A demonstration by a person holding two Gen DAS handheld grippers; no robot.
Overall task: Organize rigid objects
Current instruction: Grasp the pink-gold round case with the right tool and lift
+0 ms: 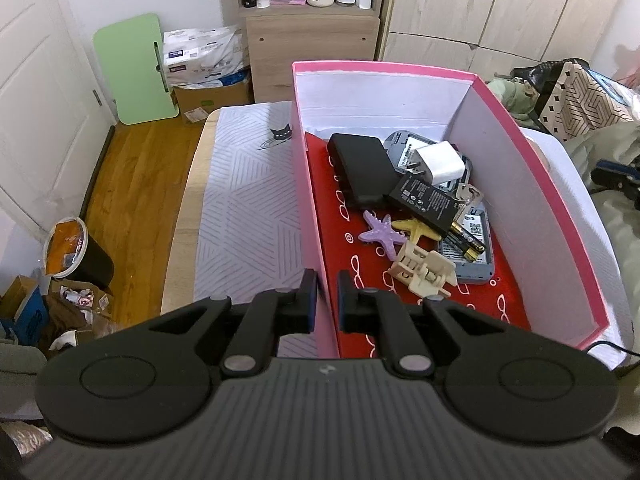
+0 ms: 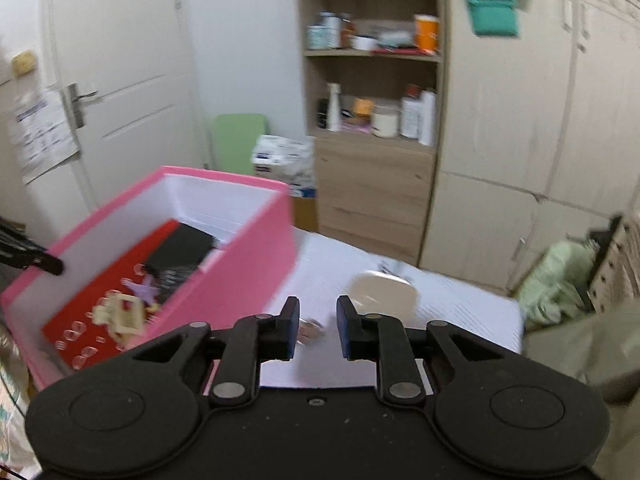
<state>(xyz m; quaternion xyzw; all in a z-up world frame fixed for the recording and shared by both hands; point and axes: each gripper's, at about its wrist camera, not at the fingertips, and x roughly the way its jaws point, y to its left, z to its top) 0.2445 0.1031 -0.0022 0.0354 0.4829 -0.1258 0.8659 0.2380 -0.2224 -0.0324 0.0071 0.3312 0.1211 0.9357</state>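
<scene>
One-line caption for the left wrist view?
Left gripper clamps the pink box's near wall; inside lie a power bank, charger, starfish and clip.

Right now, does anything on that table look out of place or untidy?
Yes. Inside the pink box the items lie heaped together, not sorted: a black battery leans across a white charger and the keys. Outside the box, a pale round thing and a small blurred silvery item sit loose on the cloth.
</scene>
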